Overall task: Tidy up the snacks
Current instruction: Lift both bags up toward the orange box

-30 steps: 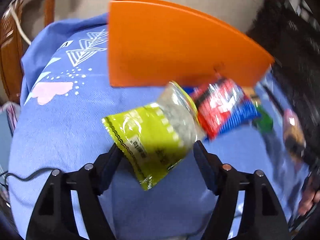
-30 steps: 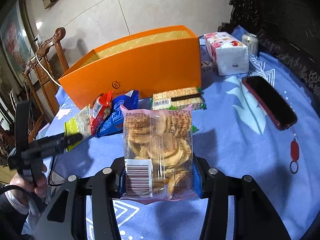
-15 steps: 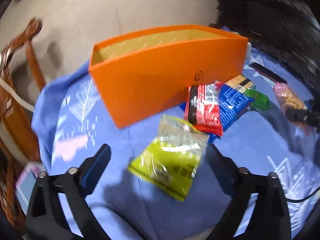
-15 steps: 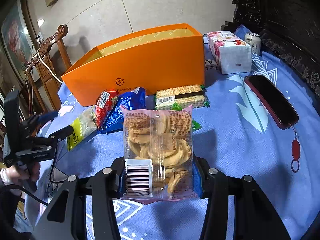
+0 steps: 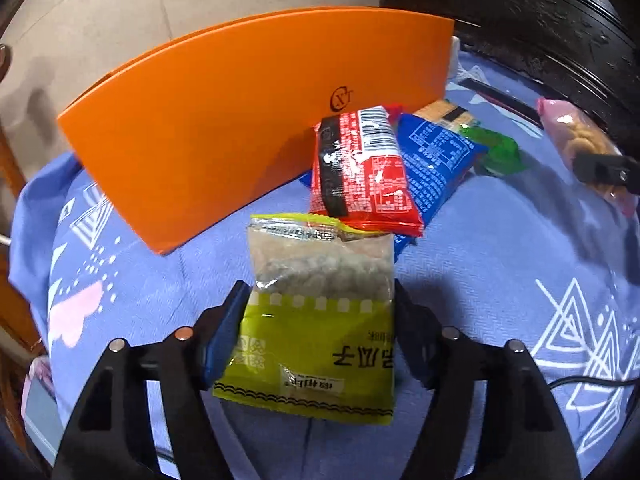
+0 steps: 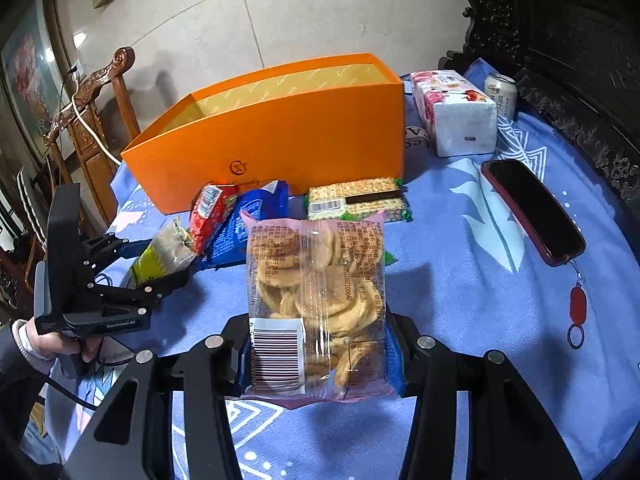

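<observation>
left hand-held gripper [image 5: 316, 320] clamped on a yellow-green seed packet [image 5: 316, 316], apparently just clear of the blue-clothed counter [image 5: 500, 264]. right hand-held gripper [image 6: 318, 344] clamped on an upright clear cookie bag [image 6: 316, 300]. red packet [image 5: 360, 164] and blue packet [image 5: 436, 160] lean against the orange box [image 6: 280, 136]; cracker pack [image 6: 356, 200] lies before it.

You face a pale tiled floor [image 6: 280, 12] glinting with lamp glare. A carved wooden chair [image 6: 96, 120] stands at the left, dark carved furniture [image 6: 560, 40] at the right, and a blue patterned cloth [image 6: 480, 280] covers the table.
</observation>
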Demonstrator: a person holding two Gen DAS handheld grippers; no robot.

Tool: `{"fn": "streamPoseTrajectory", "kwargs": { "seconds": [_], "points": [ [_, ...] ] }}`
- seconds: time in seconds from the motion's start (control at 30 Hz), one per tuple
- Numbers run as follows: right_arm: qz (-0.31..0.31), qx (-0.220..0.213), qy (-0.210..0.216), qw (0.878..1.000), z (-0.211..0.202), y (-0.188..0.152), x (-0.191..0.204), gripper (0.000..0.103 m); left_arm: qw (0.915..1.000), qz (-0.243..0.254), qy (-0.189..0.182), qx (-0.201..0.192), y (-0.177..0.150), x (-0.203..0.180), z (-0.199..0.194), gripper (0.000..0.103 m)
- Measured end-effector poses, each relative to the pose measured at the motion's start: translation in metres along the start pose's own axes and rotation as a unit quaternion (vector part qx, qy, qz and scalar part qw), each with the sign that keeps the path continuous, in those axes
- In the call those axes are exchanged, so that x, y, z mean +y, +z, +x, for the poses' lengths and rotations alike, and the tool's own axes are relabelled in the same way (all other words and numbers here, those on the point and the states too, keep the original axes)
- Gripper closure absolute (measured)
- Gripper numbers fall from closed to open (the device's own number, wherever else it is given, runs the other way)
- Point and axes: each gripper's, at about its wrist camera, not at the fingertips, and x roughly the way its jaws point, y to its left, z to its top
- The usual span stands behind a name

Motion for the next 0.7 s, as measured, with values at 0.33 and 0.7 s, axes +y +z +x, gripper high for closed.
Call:
{"fn": "streamPoseTrajectory", "kwargs": {
  "seconds": [0.33, 0.7],
  "points": [
    [-0.011, -0.027, 0.004, 1.0, -0.027, -0.001, 0.008, 0.053, 0.9969, -0.053, 0.057, 0.012, -0.017, -0.013, -0.031, 0.039],
    [-0.02, -0.062, 0.026, 0.998, -0.054, 0.005, 0.022, 0.053, 0.9904, -0.096, 0.086, -0.051, 0.008, -0.02, -0.103, 0.039]
  ]
}}
